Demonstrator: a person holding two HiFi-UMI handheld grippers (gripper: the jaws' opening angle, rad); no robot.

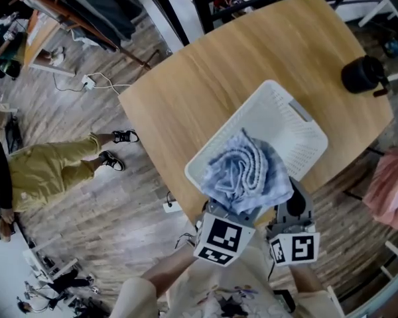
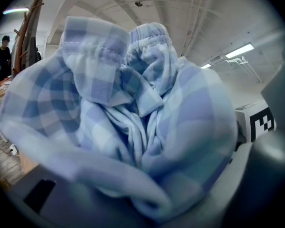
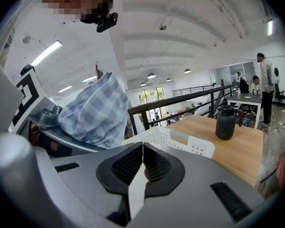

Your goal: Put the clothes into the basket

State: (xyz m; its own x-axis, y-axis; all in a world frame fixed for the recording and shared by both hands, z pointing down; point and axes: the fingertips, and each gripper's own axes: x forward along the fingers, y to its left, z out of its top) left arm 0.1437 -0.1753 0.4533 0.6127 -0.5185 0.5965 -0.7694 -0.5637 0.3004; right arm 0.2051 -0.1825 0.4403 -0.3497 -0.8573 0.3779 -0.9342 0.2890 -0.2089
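Drop-in step under way: left gripper (image 1: 236, 213) clamped on bunched blue-checked garment (image 1: 245, 171), raised over near end of white perforated basket (image 1: 298, 128) on wooden table (image 1: 205, 78); right gripper (image 3: 141, 167) pressed shut, empty; next probably: lower cloth inside rim, part left jaws.

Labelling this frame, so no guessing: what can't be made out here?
Inside of the white perforated plastic basket, near end: head view, the blue-and-white checked cloth covers it.
Garment type of that cloth: bunched up in every view.
Pink fabric: head view, cut off by the right edge.
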